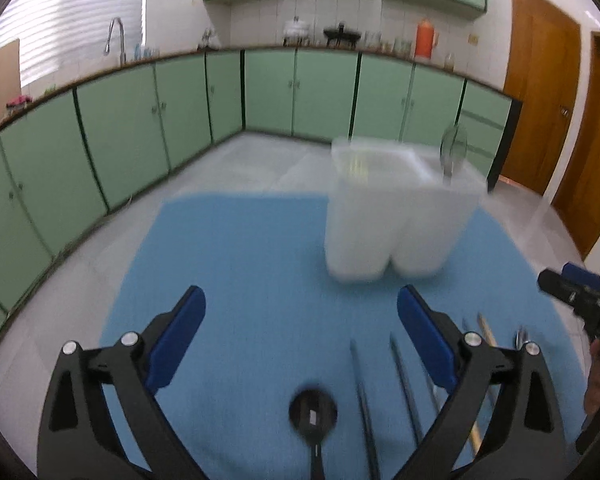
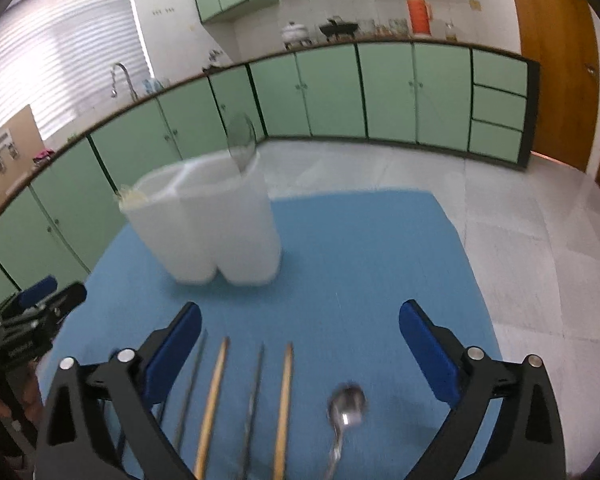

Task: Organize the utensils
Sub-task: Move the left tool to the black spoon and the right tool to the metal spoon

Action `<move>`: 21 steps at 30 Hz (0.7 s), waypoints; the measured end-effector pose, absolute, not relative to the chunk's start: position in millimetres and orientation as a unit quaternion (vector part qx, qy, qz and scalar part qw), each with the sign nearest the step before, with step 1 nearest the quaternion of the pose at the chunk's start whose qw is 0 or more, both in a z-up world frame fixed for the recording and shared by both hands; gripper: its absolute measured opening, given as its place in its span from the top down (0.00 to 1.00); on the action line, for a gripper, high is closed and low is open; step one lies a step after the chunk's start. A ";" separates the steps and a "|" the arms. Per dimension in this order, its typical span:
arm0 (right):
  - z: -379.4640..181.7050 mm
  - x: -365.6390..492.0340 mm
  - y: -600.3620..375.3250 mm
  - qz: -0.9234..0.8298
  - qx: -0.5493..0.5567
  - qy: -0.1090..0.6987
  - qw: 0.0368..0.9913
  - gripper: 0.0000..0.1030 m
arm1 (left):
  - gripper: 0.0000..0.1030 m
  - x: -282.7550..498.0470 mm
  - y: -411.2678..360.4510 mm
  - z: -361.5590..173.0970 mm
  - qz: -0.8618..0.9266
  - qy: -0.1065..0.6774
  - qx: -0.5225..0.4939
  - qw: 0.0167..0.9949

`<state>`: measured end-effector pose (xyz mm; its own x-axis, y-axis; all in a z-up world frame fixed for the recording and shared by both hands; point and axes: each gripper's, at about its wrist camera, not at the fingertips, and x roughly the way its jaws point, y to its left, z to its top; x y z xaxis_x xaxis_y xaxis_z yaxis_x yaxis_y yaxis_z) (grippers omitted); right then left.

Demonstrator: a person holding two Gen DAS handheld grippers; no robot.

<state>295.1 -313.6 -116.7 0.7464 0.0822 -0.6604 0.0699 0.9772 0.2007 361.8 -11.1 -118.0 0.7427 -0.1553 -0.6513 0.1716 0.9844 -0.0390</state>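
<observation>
Pickup is the step in hand: both grippers, left gripper [image 1: 300, 340] and right gripper [image 2: 300, 354], gape empty above chopsticks [image 2: 216, 392] and spoon [image 2: 346, 402] lying on the blue mat [image 2: 360, 260] near the white holder [image 2: 216, 232], so next comes closing on one.

Both fisheye views are evenly, softly lit — daylight glows through a blinded window [image 1: 72, 12] at upper left. Motion blur smears the white holder [image 1: 396, 208] and the utensils at the bottom. Edges curve strongly, with dark vignetted corners — no hard shadows.
</observation>
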 end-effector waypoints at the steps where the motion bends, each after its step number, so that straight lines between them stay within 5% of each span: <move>1: -119.9 291.5 -316.2 0.001 0.106 0.361 0.927 0.06 | 0.09 354.7 -9.3 -125.2 -0.083 0.361 0.015 0.929; 18: -148.1 264.9 -323.8 -0.005 0.105 0.407 0.908 0.06 | 0.10 363.7 10.5 -176.2 -0.061 0.432 0.013 0.900; 21: -151.2 266.6 -323.7 -0.005 0.102 0.412 0.905 0.06 | 0.27 369.2 13.8 -181.2 -0.066 0.440 0.016 0.895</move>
<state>266.6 -323.7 -151.2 0.6608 0.0745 -0.7468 0.0943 0.9789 0.1811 369.2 13.8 -181.2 0.6034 -0.1042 -0.7906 0.1330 0.9907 -0.0291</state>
